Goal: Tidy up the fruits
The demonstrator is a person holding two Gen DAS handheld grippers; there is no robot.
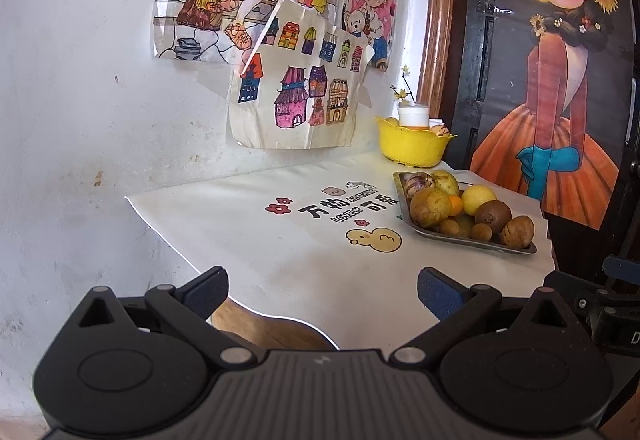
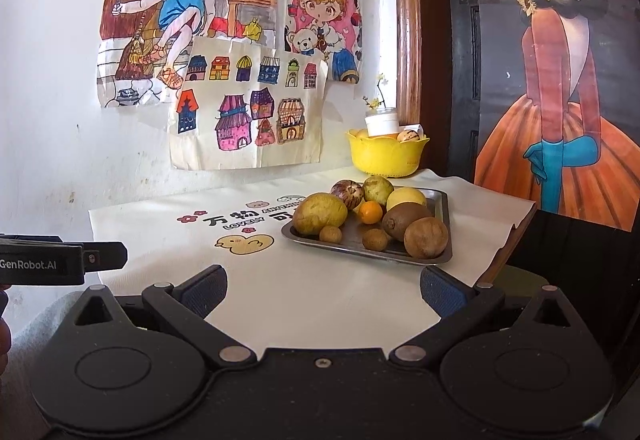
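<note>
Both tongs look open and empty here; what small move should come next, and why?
Probably ease the right tongs forward toward the metal tray, aiming at the near brown fruit. Both tongs are open and empty, short of the tray; that fruit sits at the near edge, and the yellow bowl stands behind.

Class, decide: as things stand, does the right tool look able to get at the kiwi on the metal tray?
Probably yes. The right tool is open and empty, the kiwi lies uncovered near the tray's front, and only bare cloth lies between.
</note>
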